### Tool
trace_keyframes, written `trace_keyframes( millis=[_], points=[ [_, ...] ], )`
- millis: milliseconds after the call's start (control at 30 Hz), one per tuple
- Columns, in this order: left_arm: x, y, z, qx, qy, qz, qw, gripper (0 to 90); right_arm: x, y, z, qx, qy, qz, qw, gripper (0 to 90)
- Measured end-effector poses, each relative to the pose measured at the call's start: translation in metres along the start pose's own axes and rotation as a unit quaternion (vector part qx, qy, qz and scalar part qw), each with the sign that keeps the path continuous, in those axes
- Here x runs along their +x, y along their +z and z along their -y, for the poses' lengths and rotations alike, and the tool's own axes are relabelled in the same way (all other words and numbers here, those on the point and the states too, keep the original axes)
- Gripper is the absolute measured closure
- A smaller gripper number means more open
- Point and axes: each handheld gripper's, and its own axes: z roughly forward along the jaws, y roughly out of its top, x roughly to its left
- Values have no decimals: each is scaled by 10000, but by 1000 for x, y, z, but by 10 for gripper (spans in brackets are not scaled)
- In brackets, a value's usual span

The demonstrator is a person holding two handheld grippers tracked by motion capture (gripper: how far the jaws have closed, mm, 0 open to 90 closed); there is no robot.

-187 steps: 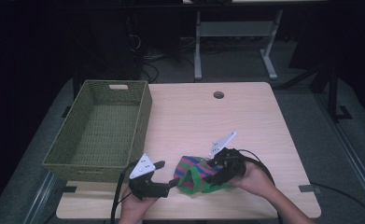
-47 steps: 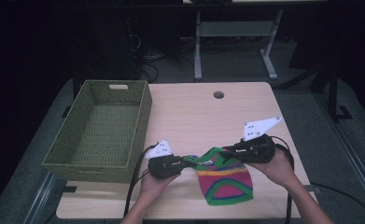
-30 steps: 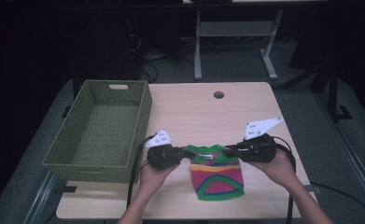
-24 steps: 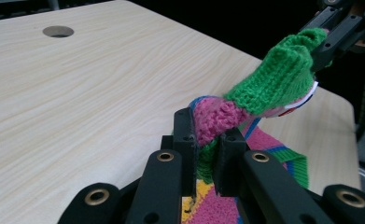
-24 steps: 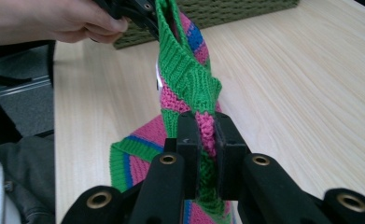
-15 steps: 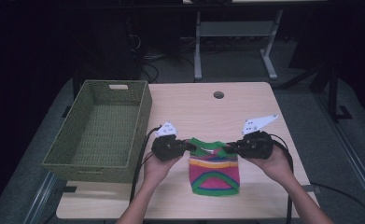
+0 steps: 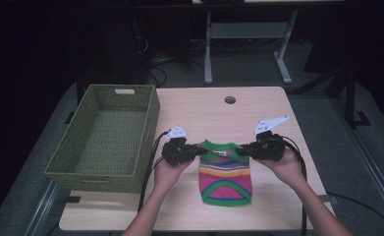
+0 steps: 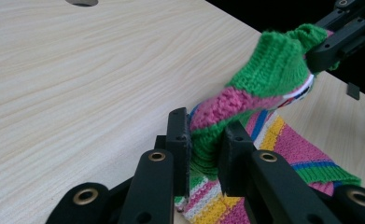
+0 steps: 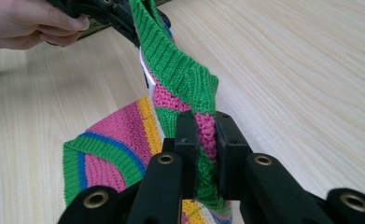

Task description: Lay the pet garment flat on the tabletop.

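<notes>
Stretching between them, the striped sweater [image 7: 225, 169] is clamped by left gripper [image 7: 195, 151] and right gripper [image 7: 245, 150].

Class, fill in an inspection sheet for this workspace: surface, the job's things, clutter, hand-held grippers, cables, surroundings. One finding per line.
Surface: light wooden table, with a round hole near the far edge.
Job's things: striped knitted sweater, lower part flat on the table, green collar edge lifted and stretched between the two grippers.
Clutter: nothing seen besides an empty green woven basket at the table's left.
Grippers: left hand-held gripper holds the sweater's left shoulder, its jaws just easing open; right hand-held gripper is clamped on the right shoulder.
Cables: a black cable trails from the left gripper over the near edge; another loops behind the right one.
Surroundings: dark room, grey table legs behind, carpeted floor.
</notes>
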Motion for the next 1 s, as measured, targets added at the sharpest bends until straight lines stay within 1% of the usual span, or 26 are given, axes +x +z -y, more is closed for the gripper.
trace_keyframes(
  millis=[100,167,233,300,333,367,400,433,467,500,533,567,600,633,667,700,800,900,933,967,1000],
  points=[
    [0,2,0,38,62,-29,10000,766,-1,1,0,19,37,44,10000,810],
    [1,3,0,59,69,-69,9999,766,-2,2,0,15,16,77,10000,810],
    [2,5,-1,73,71,-128,9999,765,-3,3,0,1,51,104,9999,813],
    [4,7,-3,73,72,-109,9999,753,-5,5,-1,59,61,141,9999,813],
    [4,9,-4,51,131,-146,9998,742,-5,6,-1,59,64,185,9998,813],
    [4,10,-5,47,122,-160,9998,726,-7,7,-1,62,87,202,9997,812],
    [4,11,-6,59,164,-201,9996,691,-8,8,-1,61,107,248,9996,811],
    [4,14,-6,51,183,-318,9993,625,-11,9,-1,65,95,343,9993,800],
    [5,16,-7,89,190,-445,9988,564,-15,11,-2,77,59,491,9987,766],
    [8,17,-7,128,124,-533,9984,517,-21,14,-2,59,124,615,9980,699],
    [9,18,-7,103,71,-516,9986,457,-30,17,-4,48,346,654,9972,617],
    [11,17,-7,89,55,-518,9986,451,-37,19,-6,34,482,685,9965,575],
    [12,17,-7,96,34,-564,9984,434,-41,19,-7,6,552,709,9960,568],
    [13,16,-6,110,20,-587,9982,402,-44,19,-7,-99,589,757,9953,545],
    [13,16,-6,115,5,-573,9983,362,-47,19,-6,-165,645,803,9945,516],
    [14,14,-6,89,-26,-512,9986,353,-48,20,-5,-158,707,814,9940,513],
    [13,12,-6,66,-4,-467,9989,353,-49,23,2,13,784,707,9944,495],
    [11,12,-7,37,24,-431,9991,349,-49,24,8,27,806,630,9948,482],
    [9,12,-7,37,20,-391,9992,343,-49,24,11,11,797,593,9951,481],
    [9,12,-7,47,31,-386,9992,339,-48,24,12,29,839,575,9948,476],
    [8,12,-7,45,30,-377,9993,339,-49,25,14,43,815,566,9951,473]
  ],
)
